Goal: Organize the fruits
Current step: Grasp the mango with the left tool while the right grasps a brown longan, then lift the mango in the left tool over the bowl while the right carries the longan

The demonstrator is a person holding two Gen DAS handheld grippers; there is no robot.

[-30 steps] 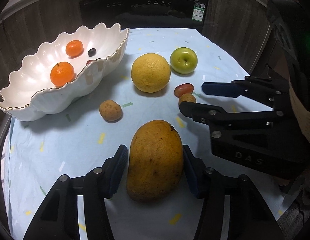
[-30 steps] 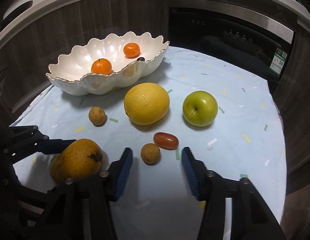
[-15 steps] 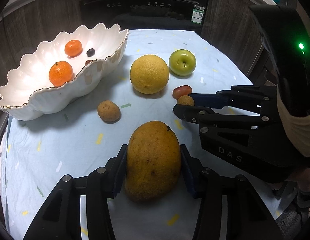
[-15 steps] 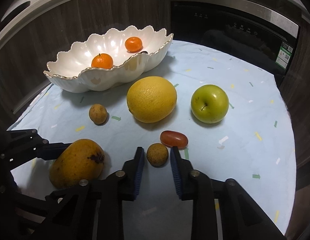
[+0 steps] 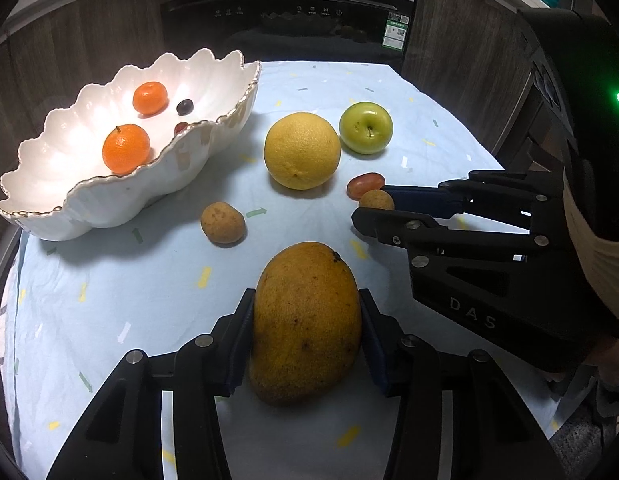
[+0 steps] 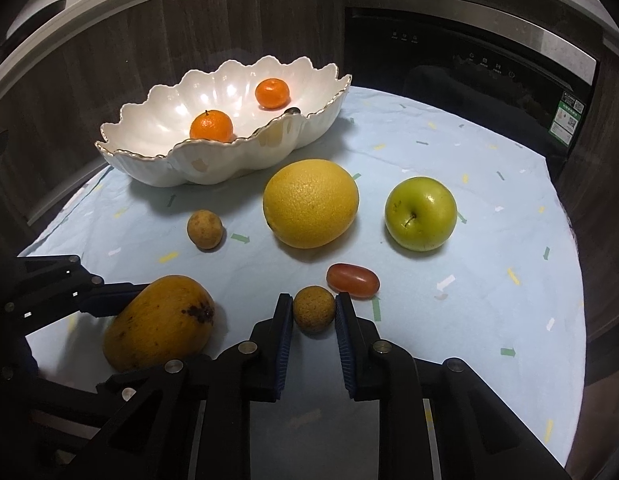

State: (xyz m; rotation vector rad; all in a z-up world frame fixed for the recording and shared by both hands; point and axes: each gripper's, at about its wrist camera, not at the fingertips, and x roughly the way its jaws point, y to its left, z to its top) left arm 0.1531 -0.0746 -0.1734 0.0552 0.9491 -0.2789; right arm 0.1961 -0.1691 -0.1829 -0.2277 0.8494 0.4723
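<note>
My left gripper (image 5: 305, 320) is shut on a yellow-orange mango (image 5: 305, 320) that rests on the pale blue cloth; the mango also shows in the right wrist view (image 6: 159, 326). My right gripper (image 6: 312, 312) is shut on a small brown longan (image 6: 313, 309), which also shows in the left wrist view (image 5: 375, 200), still on the cloth. A white scalloped bowl (image 5: 109, 204) at the far left holds two tangerines (image 5: 126, 149) and a dark grape (image 5: 184, 106).
On the cloth lie a large yellow grapefruit (image 6: 310, 204), a green apple (image 6: 420, 214), a red grape tomato (image 6: 352, 279) just beside the right gripper's finger, and a second longan (image 6: 204, 229). A dark oven front (image 5: 285, 20) stands behind the round table.
My right gripper moved forward and closed from wide open onto the small longan. My left gripper closed its pads against the mango's sides.
</note>
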